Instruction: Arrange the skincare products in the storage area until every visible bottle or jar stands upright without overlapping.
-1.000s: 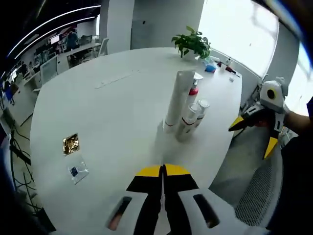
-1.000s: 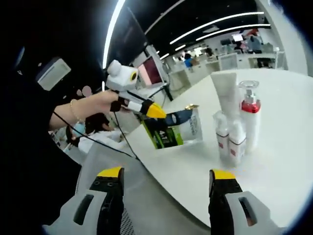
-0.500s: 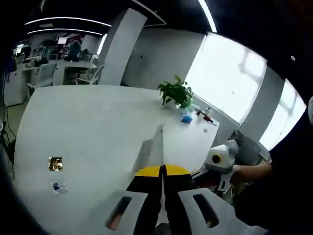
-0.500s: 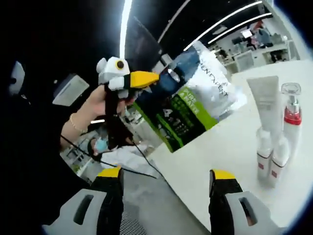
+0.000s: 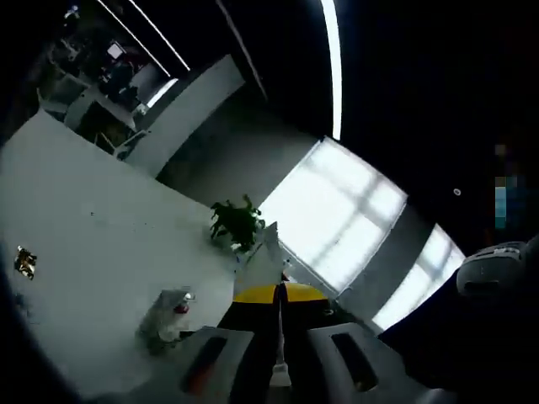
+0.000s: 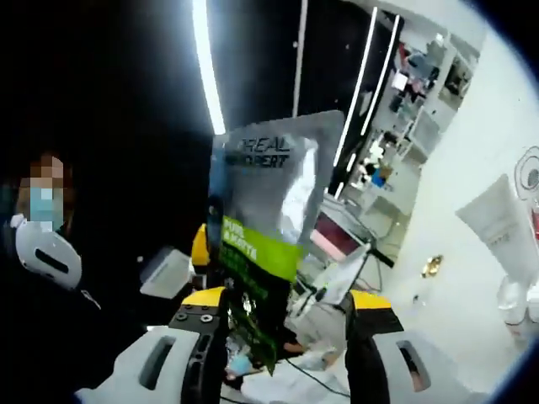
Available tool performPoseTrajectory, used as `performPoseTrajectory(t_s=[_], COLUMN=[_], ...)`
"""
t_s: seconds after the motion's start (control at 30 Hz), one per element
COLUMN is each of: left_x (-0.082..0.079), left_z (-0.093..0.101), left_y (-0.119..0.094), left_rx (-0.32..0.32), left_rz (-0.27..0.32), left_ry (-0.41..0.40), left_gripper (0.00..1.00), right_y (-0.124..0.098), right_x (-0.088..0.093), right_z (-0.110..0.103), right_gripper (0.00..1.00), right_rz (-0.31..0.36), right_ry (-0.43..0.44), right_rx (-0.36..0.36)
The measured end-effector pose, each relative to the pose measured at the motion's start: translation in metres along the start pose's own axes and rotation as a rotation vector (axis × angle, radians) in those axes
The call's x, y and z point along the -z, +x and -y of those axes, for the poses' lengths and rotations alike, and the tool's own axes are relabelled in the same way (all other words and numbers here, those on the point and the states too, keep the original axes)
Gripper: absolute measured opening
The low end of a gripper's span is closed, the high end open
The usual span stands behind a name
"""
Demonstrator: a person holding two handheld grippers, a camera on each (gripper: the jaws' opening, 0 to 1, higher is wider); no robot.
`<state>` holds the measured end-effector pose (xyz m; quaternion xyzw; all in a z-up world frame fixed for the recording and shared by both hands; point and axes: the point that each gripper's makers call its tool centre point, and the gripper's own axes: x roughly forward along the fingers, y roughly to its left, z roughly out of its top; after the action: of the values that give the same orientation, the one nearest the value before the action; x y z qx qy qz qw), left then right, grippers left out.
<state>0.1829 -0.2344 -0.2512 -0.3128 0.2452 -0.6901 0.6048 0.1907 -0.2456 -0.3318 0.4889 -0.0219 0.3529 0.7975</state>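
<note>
A silver sachet with a green band (image 6: 261, 227) hangs upright close before the right gripper view, its lower end between the wide-apart jaws of my right gripper (image 6: 286, 303), which is open. My left gripper (image 5: 280, 290) is shut on this sachet, seen edge-on as a thin white strip (image 5: 266, 252). A yellow tip of the left gripper (image 6: 200, 246) peeks out behind the sachet. The cluster of bottles (image 5: 166, 313) stands on the white table (image 5: 76, 219). A white tube (image 6: 505, 236) stands at the right edge of the right gripper view.
A potted plant (image 5: 237, 223) sits at the table's far side by bright windows. A small gold packet (image 5: 24, 261) lies on the table, also seen as the gold packet (image 6: 432, 265) in the right gripper view. A person's head shows at the left there.
The left gripper has lifted the sachet higher and closer, so it now stands between the right gripper's jaws. Both views have tilted upward.
</note>
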Motion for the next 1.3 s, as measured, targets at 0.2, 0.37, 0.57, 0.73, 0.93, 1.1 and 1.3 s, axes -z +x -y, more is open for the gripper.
performPoseTrajectory(t_s=[0.2,0.37,0.57,0.73,0.93,1.1,1.3], left_x=[-0.015,-0.019,-0.02,-0.012,0.004,0.01,0.023], left_z=[-0.01,-0.015,-0.013,-0.011,-0.018,-0.019,-0.021], left_y=[-0.017,-0.025,-0.02,-0.018,-0.017,-0.005,0.0], left_rx=[-0.001,-0.005,0.03,0.085,0.132,0.177,0.18], left_rz=[0.062,0.074,0.097,0.078,-0.035,-0.035,-0.035], left_ry=[-0.021,-0.005,-0.003,0.041,0.086,0.041,0.015], left_gripper=[0.01,0.01,0.01,0.13,0.38,0.35,0.18], right_y=[0.006,0.008,0.009,0.01,0.002,-0.009,-0.019], right_x=[-0.027,-0.041,-0.048,-0.053,-0.031,-0.013,-0.003], right_z=[-0.031,-0.047,-0.051,-0.06,-0.064,-0.055,-0.055], right_gripper=[0.15,0.01,0.0,0.0,0.0,0.0,0.0], right_rz=[0.126,0.138,0.04,-0.048,-0.237,-0.265,-0.248], right_ry=[0.028,0.003,-0.141,-0.25,-0.374,-0.32,-0.27], right_rx=[-0.102,-0.115,-0.024,0.043,0.096,0.138,0.147])
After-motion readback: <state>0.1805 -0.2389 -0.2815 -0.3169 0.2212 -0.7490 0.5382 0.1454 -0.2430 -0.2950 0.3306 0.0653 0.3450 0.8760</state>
